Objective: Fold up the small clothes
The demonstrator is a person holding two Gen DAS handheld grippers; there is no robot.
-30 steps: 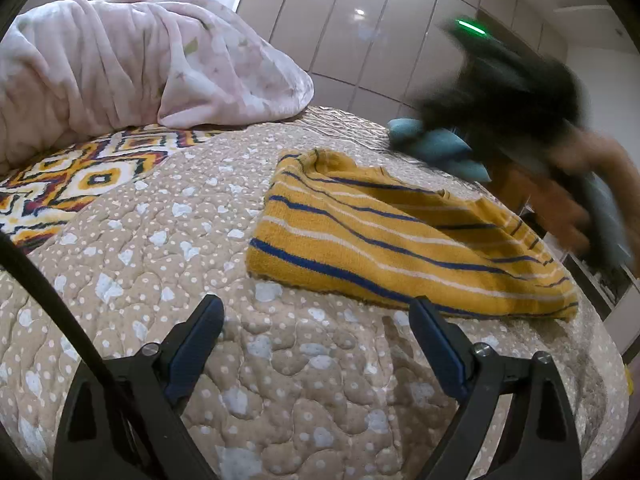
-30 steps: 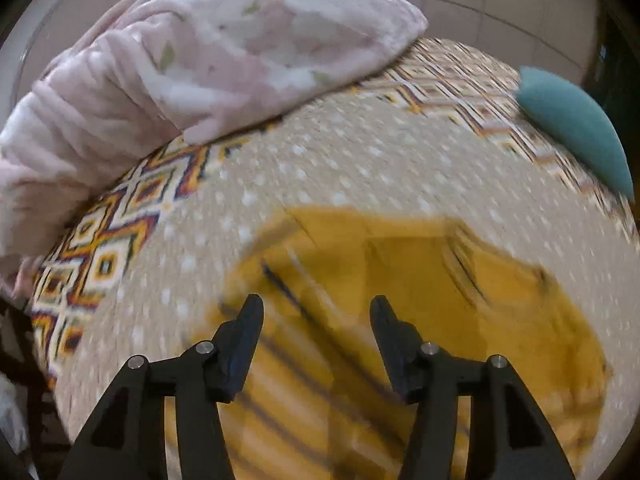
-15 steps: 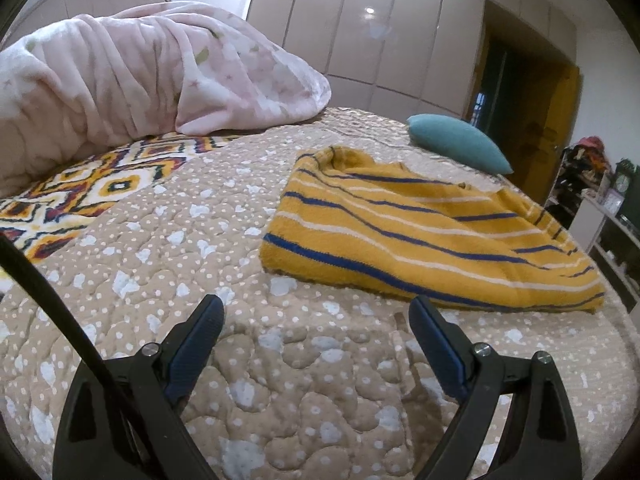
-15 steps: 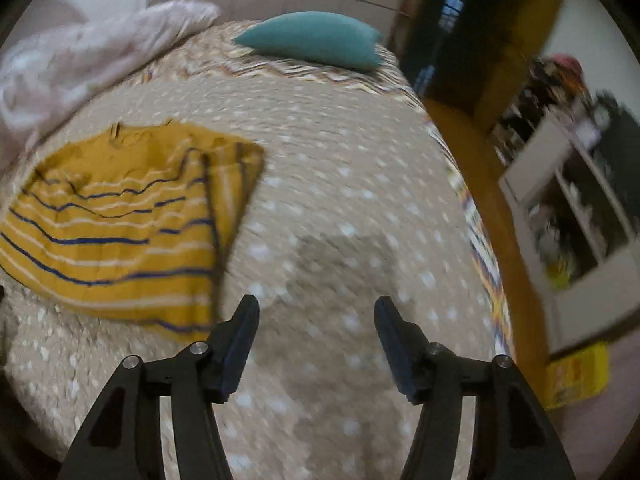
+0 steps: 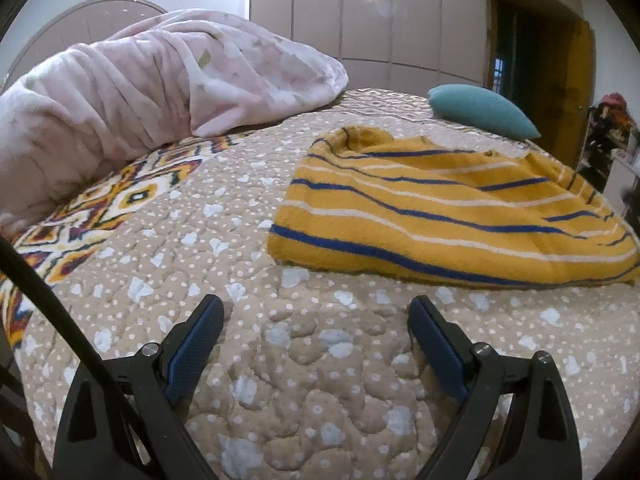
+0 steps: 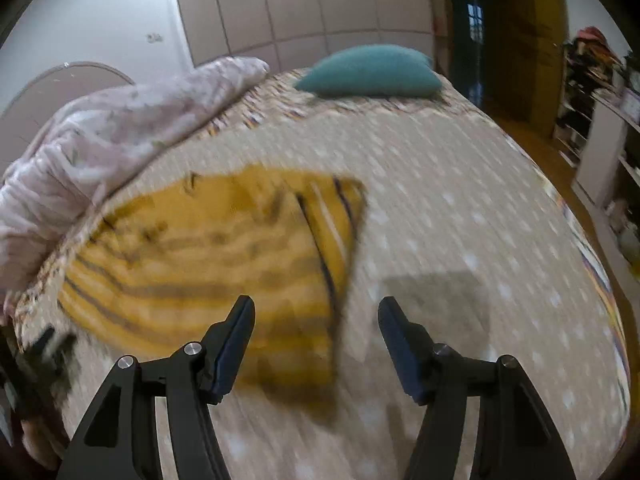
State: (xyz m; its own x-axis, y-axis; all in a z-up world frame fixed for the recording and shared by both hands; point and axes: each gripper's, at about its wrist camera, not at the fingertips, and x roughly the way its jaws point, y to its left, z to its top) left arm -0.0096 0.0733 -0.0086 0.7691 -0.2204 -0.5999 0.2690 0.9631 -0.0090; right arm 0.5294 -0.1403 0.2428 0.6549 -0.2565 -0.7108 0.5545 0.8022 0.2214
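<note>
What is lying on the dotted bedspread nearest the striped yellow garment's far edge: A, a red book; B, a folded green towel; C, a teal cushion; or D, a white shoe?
C: in the left wrist view the teal cushion lies on the bedspread just beyond the far edge of the yellow striped garment; no book, shoe or towel is there.

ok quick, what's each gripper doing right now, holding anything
left gripper: open wide, empty, over the quilt short of the yellow striped garment.
right gripper: open, empty, above the near edge of the garment.
</note>
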